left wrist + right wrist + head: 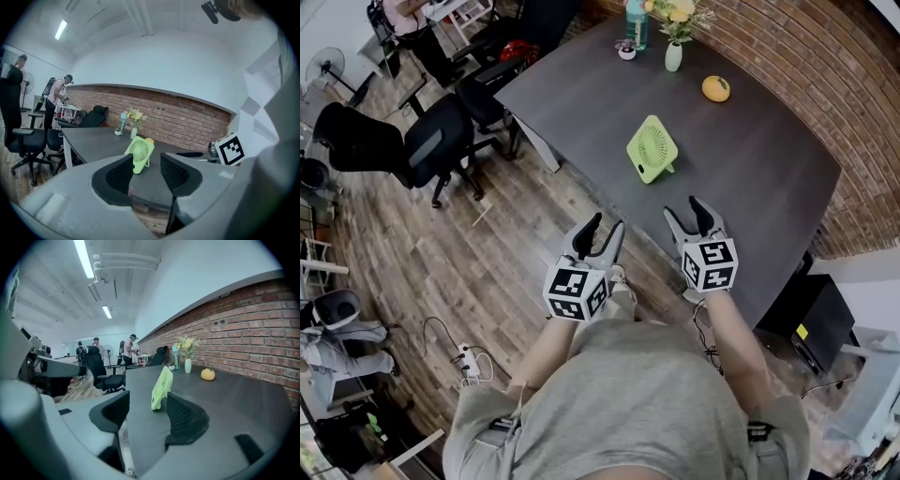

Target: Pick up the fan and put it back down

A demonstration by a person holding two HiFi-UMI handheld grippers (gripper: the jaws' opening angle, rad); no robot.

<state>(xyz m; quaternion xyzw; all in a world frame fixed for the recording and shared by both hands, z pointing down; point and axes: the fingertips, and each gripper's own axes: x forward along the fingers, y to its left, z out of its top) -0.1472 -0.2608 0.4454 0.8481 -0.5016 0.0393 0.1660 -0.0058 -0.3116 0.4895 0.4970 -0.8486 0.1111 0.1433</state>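
Note:
A light green desk fan (652,148) stands upright on the dark table (750,178), a little in from its near edge. My left gripper (607,225) hovers over the floor just short of the table edge, open and empty. Over the near edge of the table, my right gripper (682,208) is also open and holds nothing. The left gripper view has the fan (139,153) ahead, framed between the open jaws of the left gripper (146,168). In the right gripper view the fan (161,387) appears edge-on beyond the right gripper (147,411).
An orange fruit (715,88), a white vase with flowers (673,52), a teal bottle (637,23) and a small pot (625,49) sit at the table's far end. Black office chairs (431,141) stand to the left. A brick wall (825,84) runs along the right; a black box (811,323) sits on the floor.

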